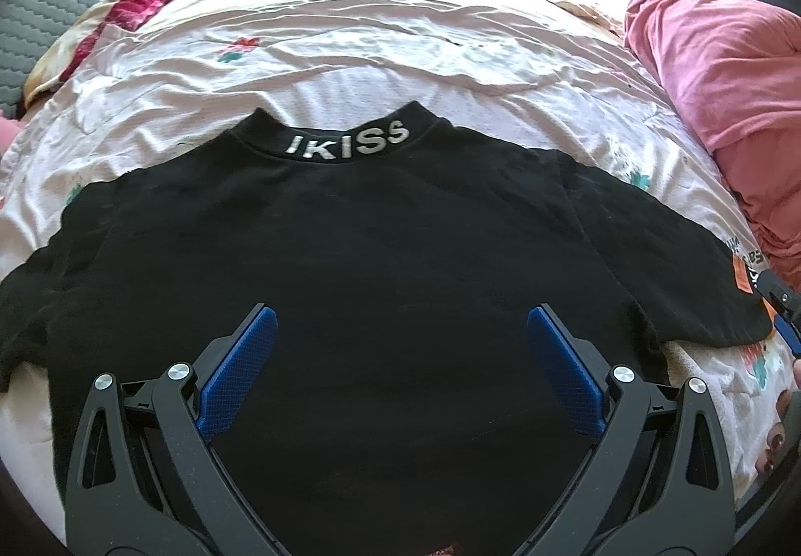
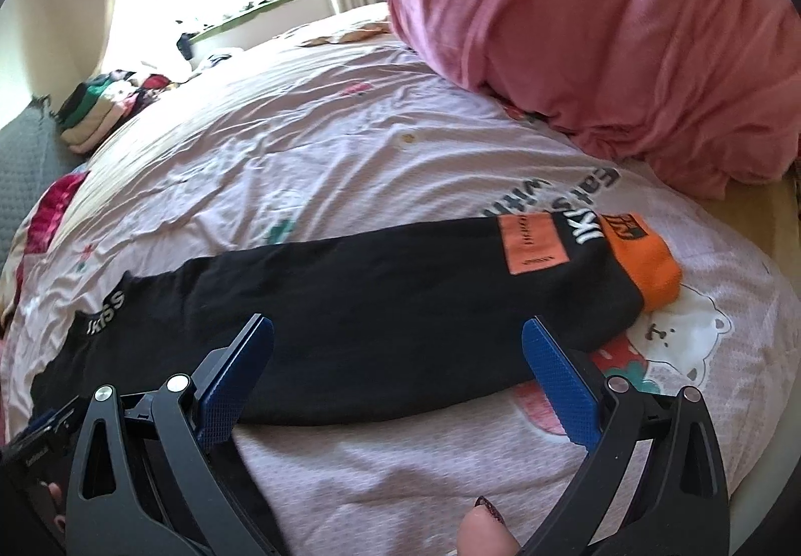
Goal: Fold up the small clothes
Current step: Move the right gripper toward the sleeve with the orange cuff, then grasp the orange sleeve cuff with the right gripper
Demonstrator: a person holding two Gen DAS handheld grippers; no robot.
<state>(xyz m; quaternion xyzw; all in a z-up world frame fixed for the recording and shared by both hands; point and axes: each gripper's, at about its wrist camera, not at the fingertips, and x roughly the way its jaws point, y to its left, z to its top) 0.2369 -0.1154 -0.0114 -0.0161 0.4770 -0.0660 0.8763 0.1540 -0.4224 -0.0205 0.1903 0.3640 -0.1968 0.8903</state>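
The black top [image 1: 380, 245] is spread flat on the bed [image 1: 350, 55], collar at 12 o'clock. The left claw [image 1: 400, 355] is held wide and empty over its body. At 3 o'clock, the right claw [image 2: 398, 375] is held wide, empty, over the sleeve [image 2: 450, 285], which should be pinched near the orange cuff [image 2: 646, 270] and folded inward without bunching.

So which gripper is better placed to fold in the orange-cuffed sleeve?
Probably the right gripper: open, its fingers straddle the sleeve of the black shirt, orange cuff just ahead. The left gripper, also open, hovers over the shirt's middle.
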